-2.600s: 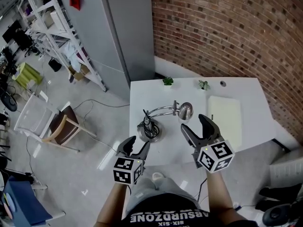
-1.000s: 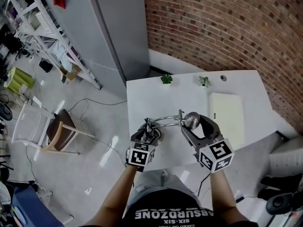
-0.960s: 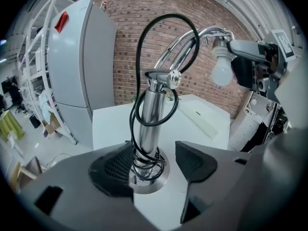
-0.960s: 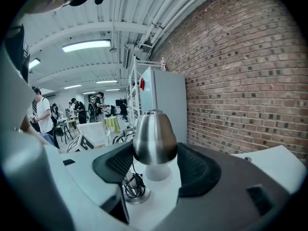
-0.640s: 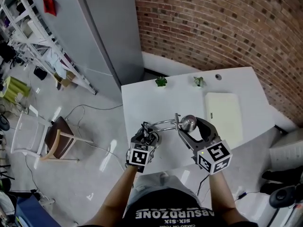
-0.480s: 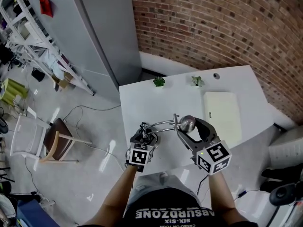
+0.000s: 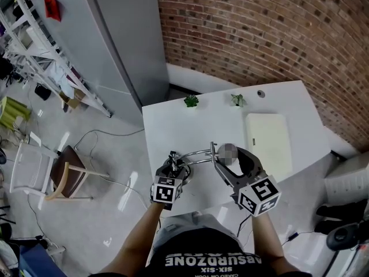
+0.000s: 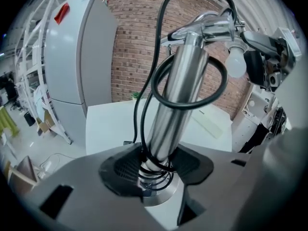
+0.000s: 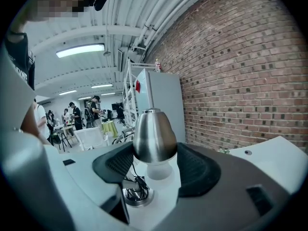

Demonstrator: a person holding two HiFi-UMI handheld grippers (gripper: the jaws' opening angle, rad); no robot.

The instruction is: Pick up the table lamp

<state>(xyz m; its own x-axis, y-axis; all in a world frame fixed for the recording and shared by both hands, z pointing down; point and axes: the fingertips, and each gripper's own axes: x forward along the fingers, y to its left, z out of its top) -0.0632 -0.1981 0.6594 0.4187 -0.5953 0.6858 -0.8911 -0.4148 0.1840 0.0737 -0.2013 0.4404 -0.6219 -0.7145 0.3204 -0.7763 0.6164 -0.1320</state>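
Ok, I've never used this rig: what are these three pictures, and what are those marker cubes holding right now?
No robot arm here: a person holds a two-jaw gripper in each hand; the marker cubes are part of them. The head view looks down from the person's head; each gripper view looks along its own jaws. On the white table are a chrome table lamp, a flat cream board and two small plants. The left gripper is closed on the lamp's upright pole just above the base. The right gripper is closed on the metal lamp head.
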